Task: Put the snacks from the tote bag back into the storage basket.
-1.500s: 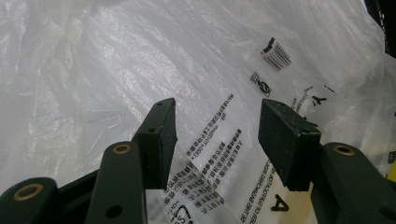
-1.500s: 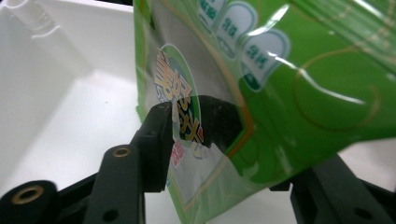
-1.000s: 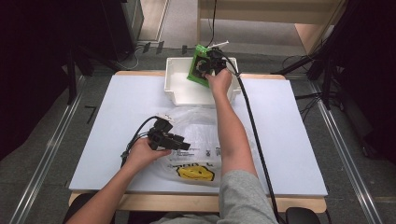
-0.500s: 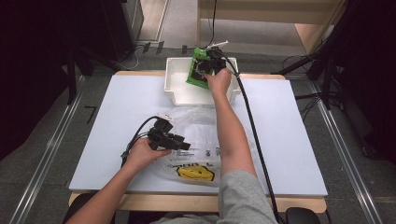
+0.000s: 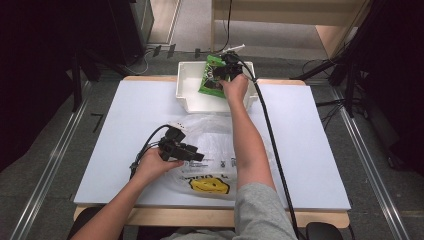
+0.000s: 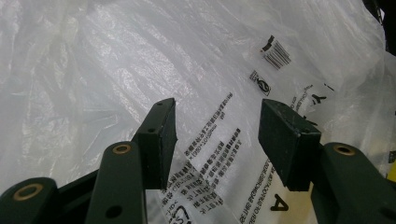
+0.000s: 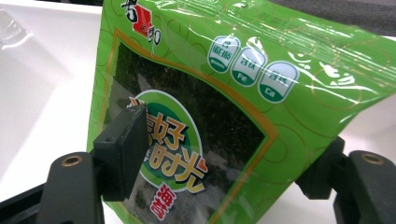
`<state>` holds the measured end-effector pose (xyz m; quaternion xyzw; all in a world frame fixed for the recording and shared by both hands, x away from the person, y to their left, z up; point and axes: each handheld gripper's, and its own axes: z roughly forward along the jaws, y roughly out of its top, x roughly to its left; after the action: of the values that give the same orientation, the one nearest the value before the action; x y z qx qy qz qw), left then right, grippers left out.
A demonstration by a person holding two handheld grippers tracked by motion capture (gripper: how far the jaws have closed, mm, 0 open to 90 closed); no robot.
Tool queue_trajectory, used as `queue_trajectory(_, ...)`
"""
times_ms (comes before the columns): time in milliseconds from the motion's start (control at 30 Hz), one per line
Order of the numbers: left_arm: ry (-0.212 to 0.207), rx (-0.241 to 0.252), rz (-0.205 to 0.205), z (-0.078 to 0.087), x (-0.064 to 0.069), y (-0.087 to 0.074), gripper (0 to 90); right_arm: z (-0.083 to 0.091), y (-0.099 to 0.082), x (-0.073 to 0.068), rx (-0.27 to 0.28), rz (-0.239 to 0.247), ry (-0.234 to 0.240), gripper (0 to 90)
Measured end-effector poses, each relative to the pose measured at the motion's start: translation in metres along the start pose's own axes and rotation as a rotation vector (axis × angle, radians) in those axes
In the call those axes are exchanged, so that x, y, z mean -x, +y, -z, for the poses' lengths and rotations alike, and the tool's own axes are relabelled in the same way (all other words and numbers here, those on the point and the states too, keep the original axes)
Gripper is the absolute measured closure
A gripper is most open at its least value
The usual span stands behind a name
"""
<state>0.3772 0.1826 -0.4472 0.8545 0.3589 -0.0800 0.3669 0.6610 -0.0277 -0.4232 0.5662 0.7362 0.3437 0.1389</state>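
Holding my right gripper (image 5: 223,75) at the green seaweed packet (image 7: 210,107) over the white bin (image 5: 186,97) at the table's far edge | jaws just widening, packet between them | packet likely light, crinkly, slick, brittle inside: pinch a sealed edge | left gripper (image 6: 217,133) jaws apart over the plastic bag (image 6: 116,60).
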Motion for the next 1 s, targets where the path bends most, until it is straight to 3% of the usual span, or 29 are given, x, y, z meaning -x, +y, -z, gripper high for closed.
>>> queue_trajectory(500, 0.000, 0.000, -0.003, -0.001, 0.000, 0.000, 47.4, 0.013, 0.003, 0.004, 0.016, 0.006, -0.025, 29.7)
queue_trajectory(1000, 0.004, -0.003, -0.007, -0.001, 0.001, 0.000, 47.5, 0.017, -0.005, 0.011, 0.024, -0.032, 0.005, 31.6)
